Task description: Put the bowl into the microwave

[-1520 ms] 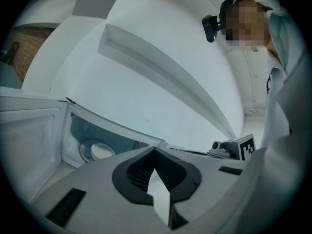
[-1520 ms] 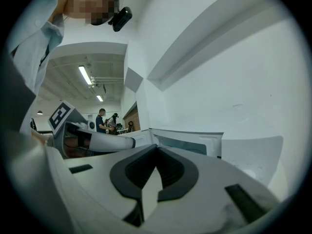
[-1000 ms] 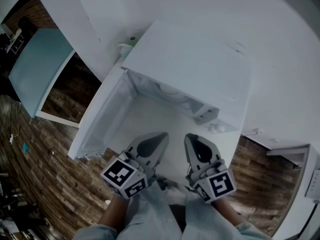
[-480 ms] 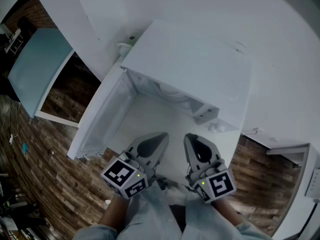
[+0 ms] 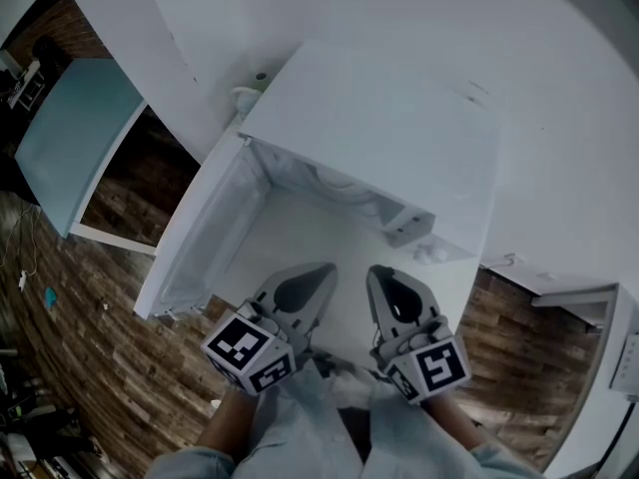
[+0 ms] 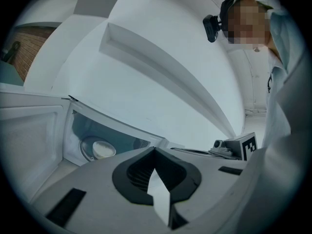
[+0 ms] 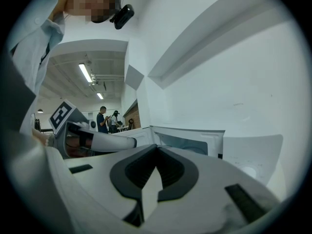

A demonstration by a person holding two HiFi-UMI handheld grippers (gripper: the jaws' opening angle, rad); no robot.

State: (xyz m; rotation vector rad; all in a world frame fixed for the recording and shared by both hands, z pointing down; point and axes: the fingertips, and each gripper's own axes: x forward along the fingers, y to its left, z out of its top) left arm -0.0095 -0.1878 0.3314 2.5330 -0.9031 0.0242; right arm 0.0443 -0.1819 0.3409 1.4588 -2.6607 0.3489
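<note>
L gripper + R gripper: jaws closed, nothing held, just in front of open microwave. Bowl inside it, seen only in left gripper view.

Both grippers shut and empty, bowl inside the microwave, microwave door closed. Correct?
Not quite: the door is open, swung out left, as the head view shows. The rest holds: the bowl sits inside the microwave; the left gripper and right gripper are shut and empty.

Faint green dots (perhaps lights) on left tongs and right tongs vanished.
</note>
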